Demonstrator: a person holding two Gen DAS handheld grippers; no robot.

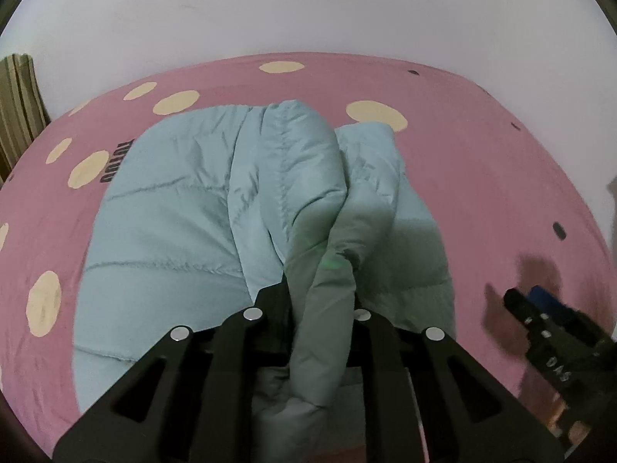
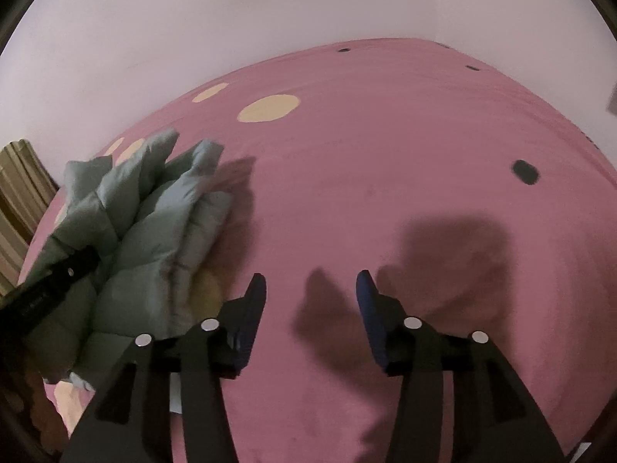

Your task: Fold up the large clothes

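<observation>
My left tongs (image 1: 322, 289) are clamped on a thick fold of a pale blue-green puffer jacket (image 1: 185, 208), which bulges up between the two black fingers and trails back toward the camera. My right tongs (image 2: 310, 289) stand open with nothing between them, their dark blue pads (image 2: 366, 301) hanging over bare bedding, and their shadow falls on the cloth just ahead.

The jacket lies spread on a bed covered by a pink sheet (image 1: 482, 177) with cream dots and a few small dark dots. From the left wrist view, its quilted body lies flat to the left, and a sleeve or folded panel is piled along the middle. From the right wrist view, the jacket sits bunched at the left, well apart from my right tongs, with the left tongs showing as a black bar across it.

A plain pale wall (image 1: 308, 7) rises behind the bed. A striped olive curtain (image 1: 19, 104) hangs at the far left edge.
</observation>
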